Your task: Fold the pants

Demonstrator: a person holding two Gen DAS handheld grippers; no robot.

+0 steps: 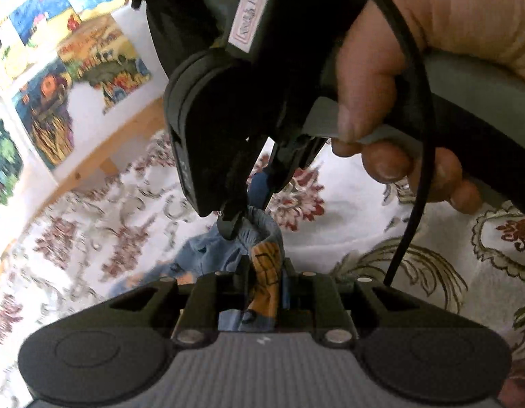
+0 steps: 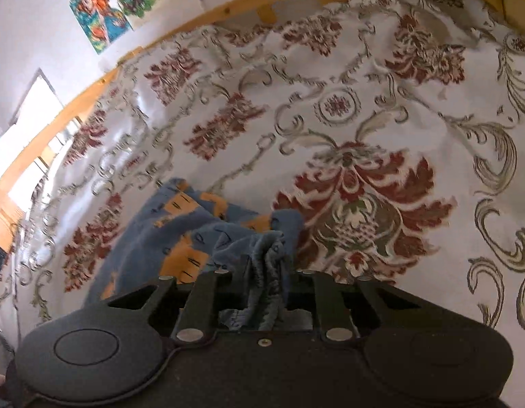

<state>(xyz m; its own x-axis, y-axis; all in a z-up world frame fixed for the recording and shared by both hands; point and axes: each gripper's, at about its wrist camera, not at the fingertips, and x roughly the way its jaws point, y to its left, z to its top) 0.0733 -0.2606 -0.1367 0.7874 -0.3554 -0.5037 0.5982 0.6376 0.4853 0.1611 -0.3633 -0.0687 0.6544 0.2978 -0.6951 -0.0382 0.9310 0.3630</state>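
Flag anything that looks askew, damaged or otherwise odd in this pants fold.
Nothing is damaged or spilled. The blue-and-orange pants hang bunched, not flat, over the floral bedspread; the left gripper and right gripper are each shut on crumpled cloth, close together.

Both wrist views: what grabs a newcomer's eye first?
The right gripper and the hand holding it fill the top of the left view. Both grippers are shut on the blue-and-orange pants, the left gripper low in its own frame. Beneath lies the floral bedspread.
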